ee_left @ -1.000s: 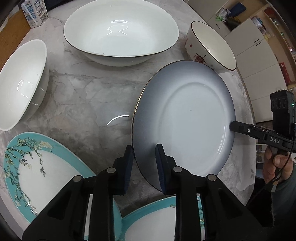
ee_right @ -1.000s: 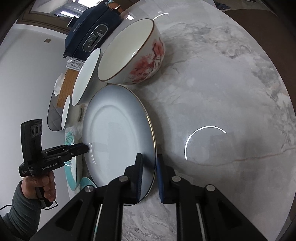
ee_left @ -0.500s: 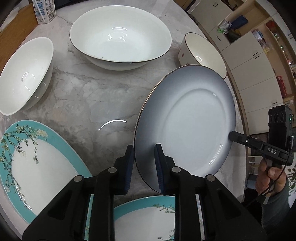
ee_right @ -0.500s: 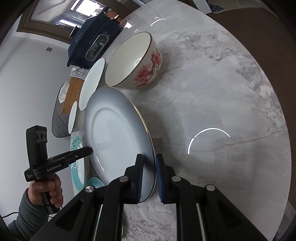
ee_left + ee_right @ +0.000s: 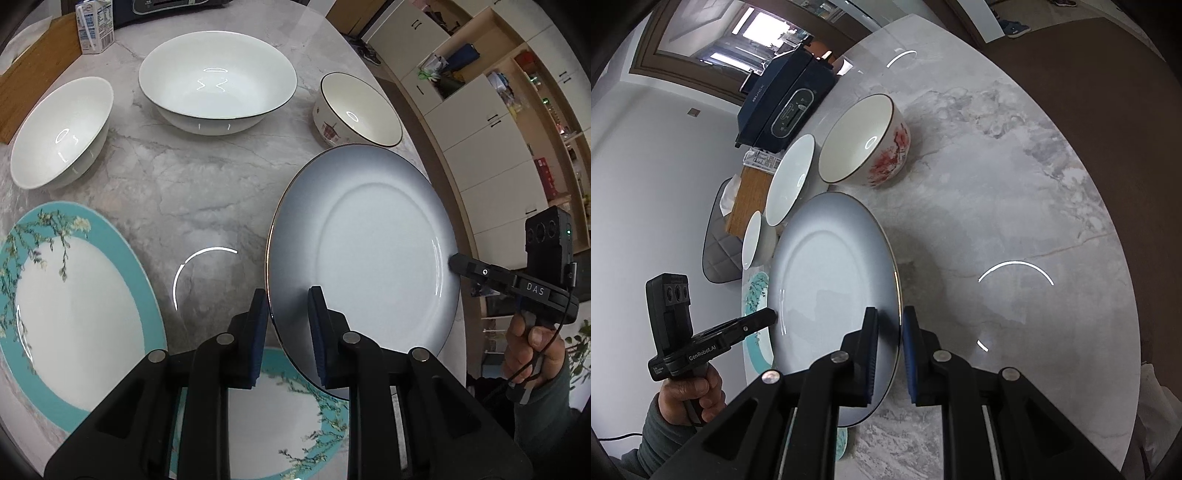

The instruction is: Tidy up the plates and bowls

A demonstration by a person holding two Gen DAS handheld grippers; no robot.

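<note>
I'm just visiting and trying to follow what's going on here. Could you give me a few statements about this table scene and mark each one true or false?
1. Both grippers pinch the grey plate at opposite edges: left gripper, right gripper. True.
2. The grey plate sits inside the big white bowl. False: it is held apart from the bowl.
3. Two teal-rimmed plates lie on the table. True.
4. The bowl with red flowers is upside down. False: it stands upright.

Grey marble worktop [image 5: 192, 192]: three bowls — large white [image 5: 218, 79], small white [image 5: 61, 131], red-patterned [image 5: 360, 109] — two teal-rimmed plates [image 5: 70, 306] [image 5: 273, 417], milk carton [image 5: 94, 26], dark appliance [image 5: 785, 99].
</note>
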